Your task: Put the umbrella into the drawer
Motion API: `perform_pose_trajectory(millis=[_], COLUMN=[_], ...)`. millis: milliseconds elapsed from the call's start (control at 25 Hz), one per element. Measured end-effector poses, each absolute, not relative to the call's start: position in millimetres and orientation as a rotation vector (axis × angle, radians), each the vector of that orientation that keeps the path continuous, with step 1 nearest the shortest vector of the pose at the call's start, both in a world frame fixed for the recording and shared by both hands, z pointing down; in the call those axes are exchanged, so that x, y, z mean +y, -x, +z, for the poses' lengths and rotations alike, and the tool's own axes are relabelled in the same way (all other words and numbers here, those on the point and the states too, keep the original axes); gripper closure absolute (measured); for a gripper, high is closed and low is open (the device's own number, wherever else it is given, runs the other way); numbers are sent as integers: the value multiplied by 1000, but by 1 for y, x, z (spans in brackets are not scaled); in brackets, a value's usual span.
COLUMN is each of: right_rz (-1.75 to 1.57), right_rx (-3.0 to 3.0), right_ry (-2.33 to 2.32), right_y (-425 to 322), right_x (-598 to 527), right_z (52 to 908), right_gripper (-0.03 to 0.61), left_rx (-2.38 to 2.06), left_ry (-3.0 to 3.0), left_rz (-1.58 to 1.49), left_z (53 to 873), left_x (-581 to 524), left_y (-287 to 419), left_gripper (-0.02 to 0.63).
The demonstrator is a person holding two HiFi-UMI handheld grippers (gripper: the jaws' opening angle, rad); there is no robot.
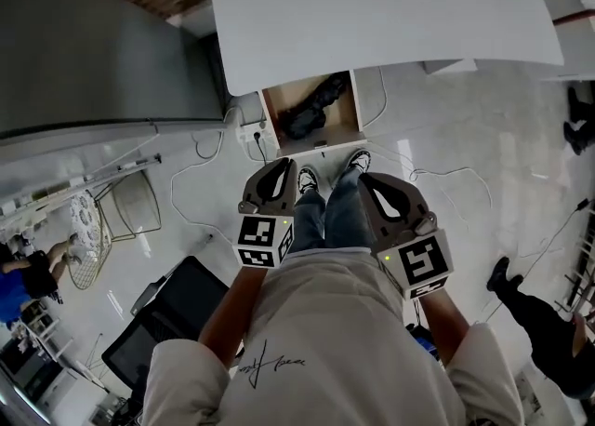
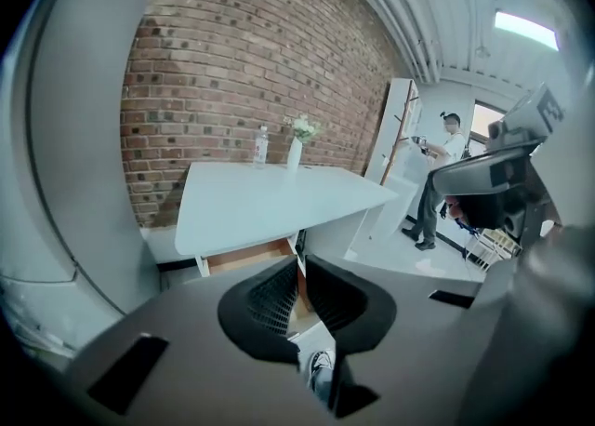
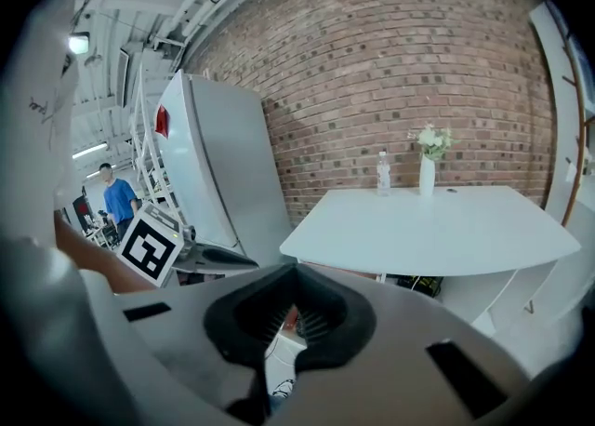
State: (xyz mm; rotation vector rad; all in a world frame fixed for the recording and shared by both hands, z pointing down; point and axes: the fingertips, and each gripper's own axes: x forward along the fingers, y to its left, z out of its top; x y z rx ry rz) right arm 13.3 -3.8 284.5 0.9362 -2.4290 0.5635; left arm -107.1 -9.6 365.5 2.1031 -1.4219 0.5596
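Both claws are empty: left claw has its jaws all but together, only a sliver of light between the pads and nothing in it; right claw has its jaws closed tip to tip, also on nothing. Both are held up close to the body, above the person's shoes, pointing down and toward the far side, well apart from the furniture. The umbrella is folded, dark, and lying slantwise inside the drawer, toward its right half. The drawer stands pulled out from under the near edge of the white table, just far of the shoes. My read: the placing step looks done, since the umbrella is in and neither claw holds it. What's left, if anything, is shutting the drawer; the task line doesn't ask for that, so treat it as optional. If it's done: bring one claw down to the drawer's white front, keep the jaws closed and use them as a blunt pusher, press near the middle of the front and push straight toward the far side so it doesn't rack. One check first: I can't tell from above whether the umbrella sits below the drawer's rim; if it pokes up it may catch on the tabletop. White cables lie on the floor left of the drawer, apart from it.
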Motion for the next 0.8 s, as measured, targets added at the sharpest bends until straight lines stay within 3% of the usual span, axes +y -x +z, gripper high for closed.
perform_pose_trajectory(millis=[800], right_rz=[420], right_rx=[-2545], right_ry=[-1048], right_y=[5], right_x=[9], right_z=[212], right_gripper=[563], left_rx=[-1537], left_ry=[-2303], left_rz=[320], left_z=[221], left_x=[22], left_y=[139], left_gripper=[595])
